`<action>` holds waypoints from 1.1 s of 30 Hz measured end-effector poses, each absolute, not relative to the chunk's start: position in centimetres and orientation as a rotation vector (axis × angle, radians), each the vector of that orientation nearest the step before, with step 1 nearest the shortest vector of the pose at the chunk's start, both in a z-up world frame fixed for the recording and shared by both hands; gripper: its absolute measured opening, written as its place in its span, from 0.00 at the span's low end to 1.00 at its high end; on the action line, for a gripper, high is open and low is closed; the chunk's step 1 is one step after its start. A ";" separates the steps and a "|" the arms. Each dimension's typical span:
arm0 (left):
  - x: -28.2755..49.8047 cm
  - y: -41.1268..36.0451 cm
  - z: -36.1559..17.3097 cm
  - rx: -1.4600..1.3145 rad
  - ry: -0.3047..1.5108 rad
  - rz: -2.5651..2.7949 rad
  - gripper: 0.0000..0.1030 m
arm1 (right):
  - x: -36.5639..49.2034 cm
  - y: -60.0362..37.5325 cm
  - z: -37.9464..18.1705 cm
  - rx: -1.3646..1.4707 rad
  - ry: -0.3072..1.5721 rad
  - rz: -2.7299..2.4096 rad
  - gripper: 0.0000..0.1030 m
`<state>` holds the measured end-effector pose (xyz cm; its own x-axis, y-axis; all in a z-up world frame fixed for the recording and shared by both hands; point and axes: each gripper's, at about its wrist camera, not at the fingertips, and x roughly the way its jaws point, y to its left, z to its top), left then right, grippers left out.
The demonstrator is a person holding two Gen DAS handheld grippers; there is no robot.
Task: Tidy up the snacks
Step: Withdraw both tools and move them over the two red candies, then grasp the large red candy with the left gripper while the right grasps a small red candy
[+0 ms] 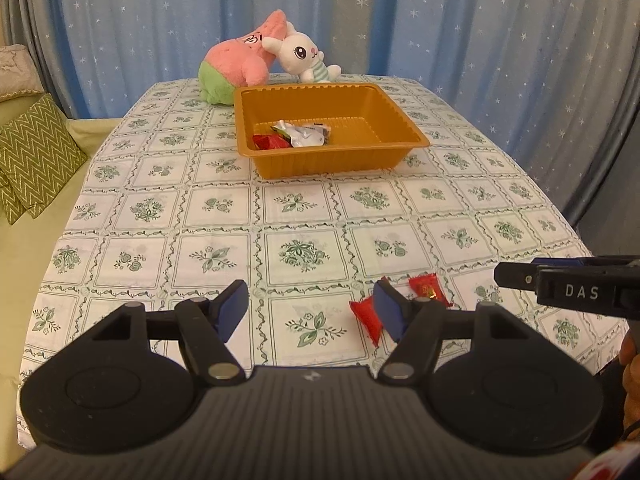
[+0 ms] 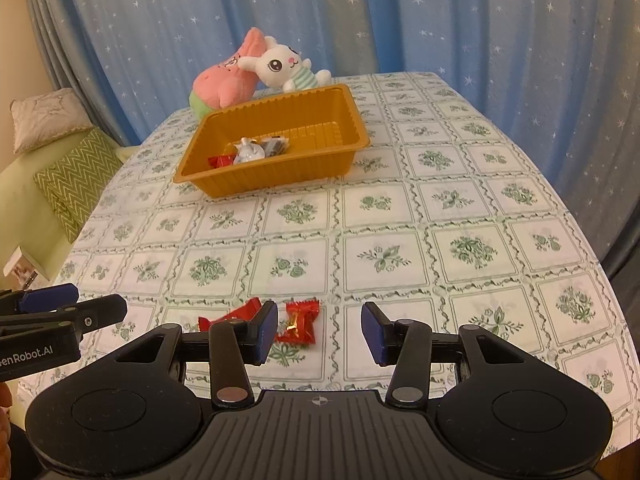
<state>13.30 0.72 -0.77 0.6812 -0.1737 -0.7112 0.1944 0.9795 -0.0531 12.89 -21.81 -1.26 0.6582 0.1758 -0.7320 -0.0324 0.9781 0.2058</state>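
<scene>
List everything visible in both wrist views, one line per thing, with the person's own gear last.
tray: one, orange-gold, far middle of the table, wrapped snacks inside
snacks in tray: a small pile, red and silver, near left corner of the tray
loose snacks: two, red wrappers, near table edge by the claws
pink plush: one, pink and green, behind the tray
rabbit plush: one, white, leaning on the pink plush
tablecloth: one, white with green floral squares
curtain: blue, starred, backdrop
cushions: green zigzag, left of the table
left claw: open, empty
right claw: open, empty
</scene>
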 end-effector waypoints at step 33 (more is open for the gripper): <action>17.0 -7.7 -9.1 0.484 0.811 -0.562 0.52 | 13.5 -24.6 -7.2 0.225 0.917 0.055 0.45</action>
<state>16.99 -7.69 -9.12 0.5607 -0.2779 -0.7800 0.6326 0.7515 0.1870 13.49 -24.59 -7.20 0.6082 0.1430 -0.7808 0.0482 0.9752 0.2161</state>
